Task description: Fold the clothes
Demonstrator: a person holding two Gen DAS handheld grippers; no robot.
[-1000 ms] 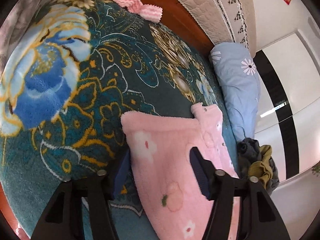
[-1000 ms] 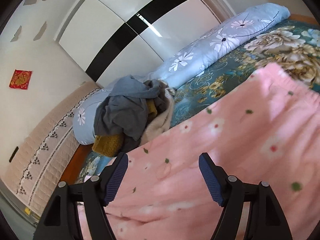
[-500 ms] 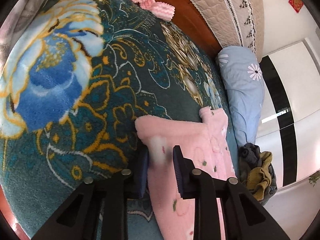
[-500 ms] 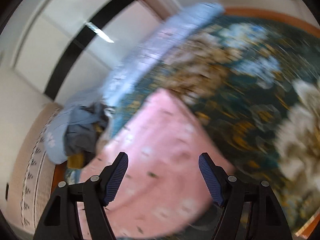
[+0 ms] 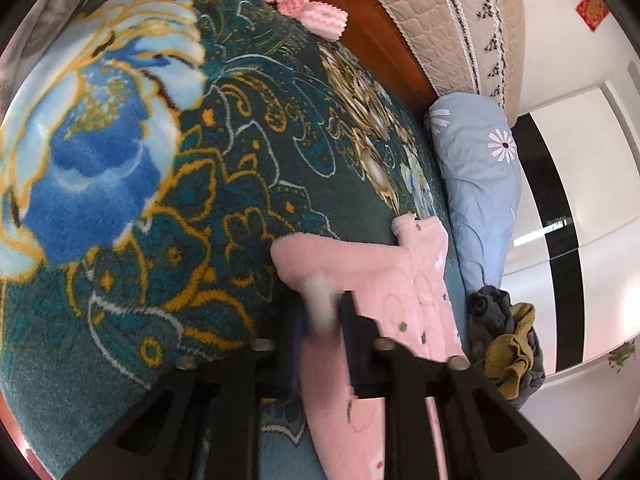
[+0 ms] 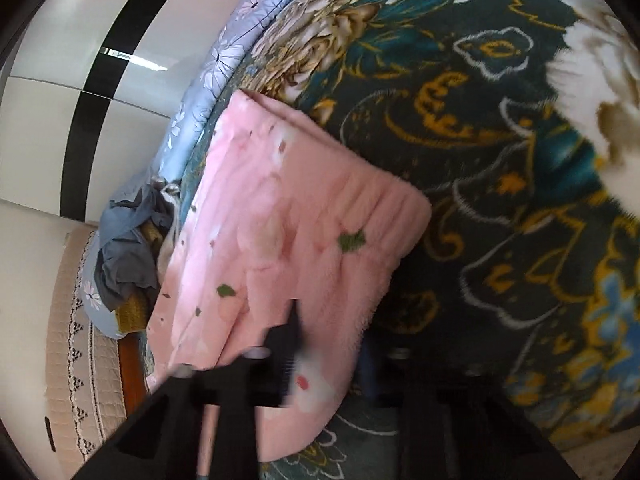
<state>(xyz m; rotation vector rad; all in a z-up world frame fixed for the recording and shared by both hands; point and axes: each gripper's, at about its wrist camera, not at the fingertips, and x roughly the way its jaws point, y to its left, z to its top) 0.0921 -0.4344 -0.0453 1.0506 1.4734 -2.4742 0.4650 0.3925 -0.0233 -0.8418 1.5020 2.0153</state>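
Note:
A pink fleece garment [image 5: 384,292] with small flower prints lies on the dark teal floral blanket [image 5: 180,184]. My left gripper [image 5: 322,314] is shut on the garment's near corner. In the right wrist view the same garment [image 6: 280,232] lies with its gathered waistband toward the blanket [image 6: 500,160]. My right gripper [image 6: 326,350] is shut on the garment's near edge; this view is blurred.
A pile of grey and mustard clothes [image 5: 508,344] sits beyond the garment, also in the right wrist view [image 6: 128,264]. A light blue flowered pillow [image 5: 480,184] lies along the far side. A pink zigzag cloth [image 5: 296,0] rests by the wooden headboard.
Both grippers went from open to shut on the pink garment. The right gripper swung round from over the middle of the garment to its near edge.

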